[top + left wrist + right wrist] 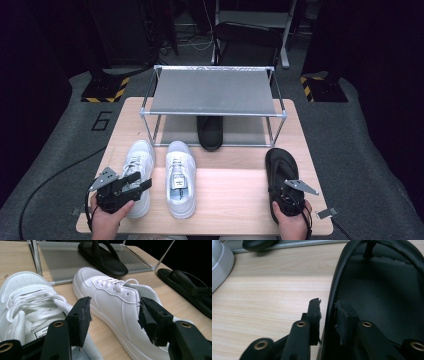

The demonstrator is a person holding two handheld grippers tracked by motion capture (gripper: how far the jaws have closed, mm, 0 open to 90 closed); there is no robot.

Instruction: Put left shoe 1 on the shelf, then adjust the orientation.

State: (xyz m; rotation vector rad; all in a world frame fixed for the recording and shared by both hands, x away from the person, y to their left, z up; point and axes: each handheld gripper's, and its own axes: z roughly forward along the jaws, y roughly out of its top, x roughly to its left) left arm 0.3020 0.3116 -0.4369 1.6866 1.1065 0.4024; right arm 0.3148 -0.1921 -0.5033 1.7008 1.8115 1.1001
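Your right gripper (327, 315) pinches the black sandal's (283, 170) edge at four o'clock on the wooden table (225, 190); your left gripper (113, 315) gapes wide; a floor marking (102, 120) at nine o'clock reads "6".

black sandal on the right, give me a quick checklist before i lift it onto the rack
1. Right tongs straddle the edge of the black sandal, one jaw outside, one inside: ok.
2. Pads pressing firmly on that edge: cannot tell; a thin gap shows at the outer jaw.
3. Rack lower shelf has free space beside the other black sandal: ok.
4. Table between sandal and rack free of obstacles: ok.
5. Left tongs open over the white sneakers, away from the path: ok.
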